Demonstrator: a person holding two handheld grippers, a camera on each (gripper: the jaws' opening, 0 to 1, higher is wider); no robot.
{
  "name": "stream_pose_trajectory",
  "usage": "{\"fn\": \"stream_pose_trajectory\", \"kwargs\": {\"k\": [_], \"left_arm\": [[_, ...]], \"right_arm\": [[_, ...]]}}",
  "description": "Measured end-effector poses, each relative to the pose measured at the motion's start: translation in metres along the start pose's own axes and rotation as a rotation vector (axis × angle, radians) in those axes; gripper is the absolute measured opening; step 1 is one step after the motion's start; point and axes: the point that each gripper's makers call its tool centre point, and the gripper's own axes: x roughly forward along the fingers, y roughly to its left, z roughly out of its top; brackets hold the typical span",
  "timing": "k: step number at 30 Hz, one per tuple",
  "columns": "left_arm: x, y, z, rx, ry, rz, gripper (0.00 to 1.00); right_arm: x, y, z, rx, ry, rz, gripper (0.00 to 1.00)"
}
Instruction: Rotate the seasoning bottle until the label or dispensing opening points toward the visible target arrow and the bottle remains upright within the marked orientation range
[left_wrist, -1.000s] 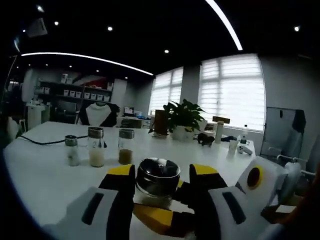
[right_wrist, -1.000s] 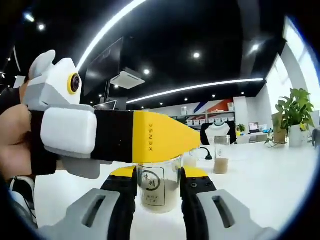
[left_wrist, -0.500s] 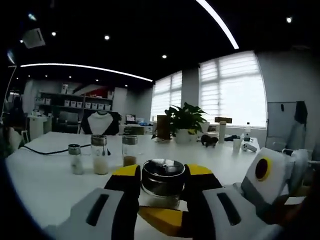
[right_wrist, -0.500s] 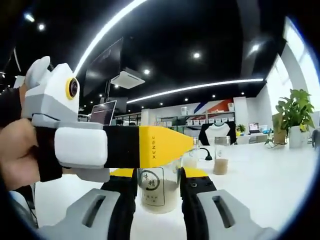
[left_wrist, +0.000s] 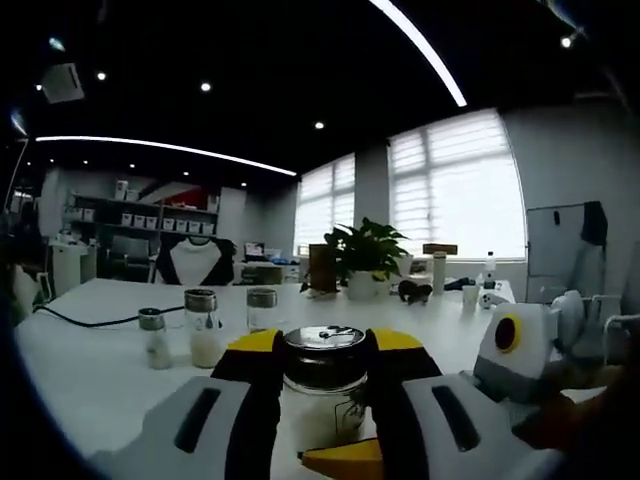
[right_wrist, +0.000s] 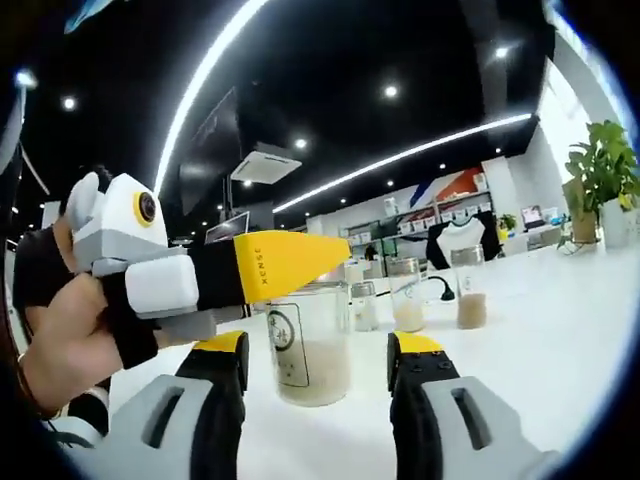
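Observation:
The seasoning bottle (left_wrist: 322, 385) is a clear glass jar with a dark metal lid, upright on the white table (left_wrist: 90, 380). My left gripper (left_wrist: 325, 345) is shut on its lid, one yellow-tipped jaw on each side. In the right gripper view the jar (right_wrist: 312, 350) holds pale powder, and its label (right_wrist: 284, 346) faces left of the camera. My right gripper (right_wrist: 320, 345) stands open around the jar, with a gap at each jaw. The left gripper (right_wrist: 300, 265) reaches in from the left over the lid, held by a hand (right_wrist: 70, 340). The right gripper (left_wrist: 345, 458) shows low in the left gripper view.
Three other seasoning bottles (left_wrist: 203, 327) stand in a row behind the jar, also visible as a row of bottles (right_wrist: 405, 295) in the right gripper view. A black cable (left_wrist: 90, 320) lies on the left of the table. A potted plant (left_wrist: 365, 250) stands at the far end.
My right gripper's jaws have opened off the jar's body. The label, which faced the right camera, now points to its left. The left gripper stays on the lid.

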Motion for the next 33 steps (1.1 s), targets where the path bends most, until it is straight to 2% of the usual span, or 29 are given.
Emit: {"fn": "stream_pose_trajectory", "kwargs": {"k": [4, 11, 22, 26, 30, 32, 33], "left_arm": [[0.002, -0.002, -0.003, 0.0, 0.005, -0.011, 0.34], [0.0, 0.0, -0.003, 0.022, 0.018, -0.011, 0.34], [-0.018, 0.037, 0.0, 0.037, 0.007, 0.075, 0.34], [-0.027, 0.053, -0.004, 0.042, 0.018, 0.124, 0.34], [-0.033, 0.065, -0.009, 0.046, 0.021, 0.145, 0.34], [-0.036, 0.072, -0.011, 0.052, 0.033, 0.162, 0.34], [-0.041, 0.08, -0.012, 0.068, 0.04, 0.19, 0.34]], "right_arm": [[0.0, 0.006, -0.002, -0.012, 0.014, 0.02, 0.55], [-0.003, 0.002, -0.003, -0.042, 0.031, 0.005, 0.55], [-0.011, -0.012, 0.001, -0.081, 0.046, -0.027, 0.56], [-0.015, -0.017, 0.004, -0.083, 0.043, -0.034, 0.52], [-0.019, -0.024, 0.007, -0.094, 0.045, -0.048, 0.53], [-0.021, -0.028, 0.006, -0.113, 0.063, -0.063, 0.53], [-0.022, -0.03, 0.004, -0.124, 0.075, -0.069, 0.54]]}}
